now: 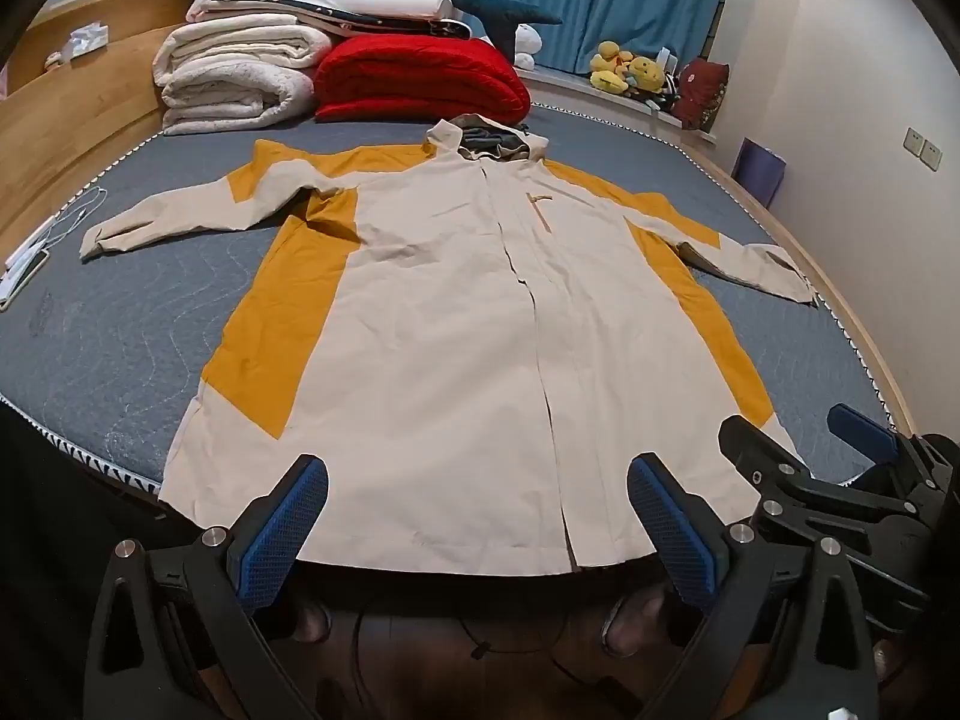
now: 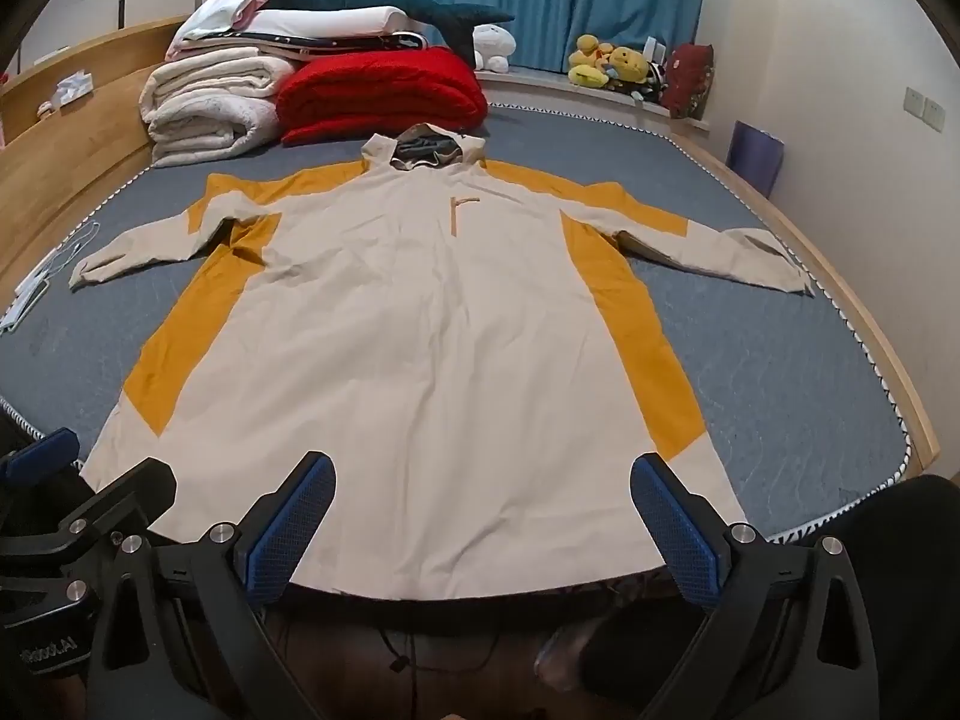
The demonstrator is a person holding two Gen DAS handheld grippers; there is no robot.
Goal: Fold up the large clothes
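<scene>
A large cream and mustard hooded jacket (image 1: 456, 312) (image 2: 420, 330) lies flat, front up, on the grey-blue mattress (image 1: 108, 324) (image 2: 768, 348). Both sleeves are spread out sideways and the hood points to the far end. Its hem lies at the near edge of the bed. My left gripper (image 1: 477, 486) hovers above the hem, open, with nothing between its blue pads. My right gripper (image 2: 483, 480) hangs over the hem beside it, open too and empty. Part of the right gripper (image 1: 864, 438) shows in the left wrist view at the lower right.
Folded white blankets (image 1: 234, 72) and a red quilt (image 1: 414, 81) are stacked at the far end of the bed. Plush toys (image 1: 630, 69) sit on the window ledge before blue curtains. A white cable and a phone (image 1: 36, 252) lie at the left edge. A wooden bed frame (image 1: 66, 114) runs along the left.
</scene>
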